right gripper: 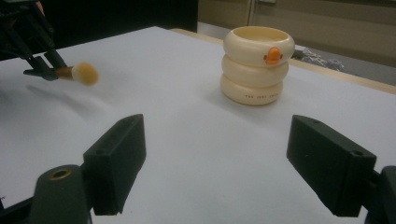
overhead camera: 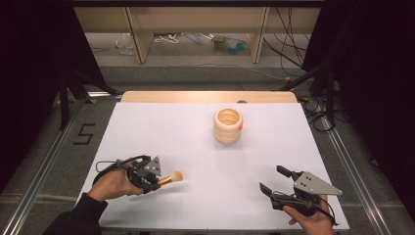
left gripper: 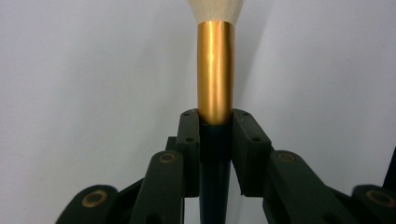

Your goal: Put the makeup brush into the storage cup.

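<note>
the left gripper [overhead camera: 155,182] sits at the near left of the white table [overhead camera: 205,147], its jaws clamped on a makeup brush [overhead camera: 171,178] — in the left gripper view the 2 black pads press either side of the brush's dark handle, right where the handle meets the gold ferrule [left gripper: 215,70]. the ferrule and the pale bristle tuft [left gripper: 215,10] stick out past the fingertips, pointing toward the middle of the table in the high view. the brush appears lifted a little off the surface; in the right gripper view a soft shadow lies on the table under it, though the tuft there is blurred. the right gripper [overhead camera: 274,181] rests at the near right, held in the person's right hand [overhead camera: 311,220], with its jaws spread wide and nothing between them — the right gripper view shows both pads well apart over bare table. the cream holder [overhead camera: 228,126], shaped like 3 stacked rings with a small orange mark on its side, stands upright at the far middle of the table, well apart from both grippers, its mouth open to the top.
</note>
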Action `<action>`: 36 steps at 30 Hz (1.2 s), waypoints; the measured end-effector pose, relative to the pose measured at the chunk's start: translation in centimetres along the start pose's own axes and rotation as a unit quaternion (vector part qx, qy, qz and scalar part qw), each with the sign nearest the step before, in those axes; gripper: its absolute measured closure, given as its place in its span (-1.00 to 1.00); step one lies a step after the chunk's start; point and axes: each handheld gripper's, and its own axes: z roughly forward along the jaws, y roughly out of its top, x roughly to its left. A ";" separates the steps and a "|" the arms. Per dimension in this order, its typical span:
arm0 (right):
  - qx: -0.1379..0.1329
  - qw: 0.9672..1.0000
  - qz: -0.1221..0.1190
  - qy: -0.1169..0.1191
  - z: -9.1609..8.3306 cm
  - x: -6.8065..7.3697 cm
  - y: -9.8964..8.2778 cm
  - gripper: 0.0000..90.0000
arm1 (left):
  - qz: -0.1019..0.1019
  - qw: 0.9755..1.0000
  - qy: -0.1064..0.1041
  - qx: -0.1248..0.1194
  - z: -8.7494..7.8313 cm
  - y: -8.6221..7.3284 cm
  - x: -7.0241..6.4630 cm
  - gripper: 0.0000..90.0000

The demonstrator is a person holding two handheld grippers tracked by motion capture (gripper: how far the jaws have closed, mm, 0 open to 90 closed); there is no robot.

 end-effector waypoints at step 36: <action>-0.003 1.000 0.003 0.001 0.2 -0.1 -0.1 -0.55 | -0.149 0.940 0.099 -0.291 -2.3 3.9 5.5 0.65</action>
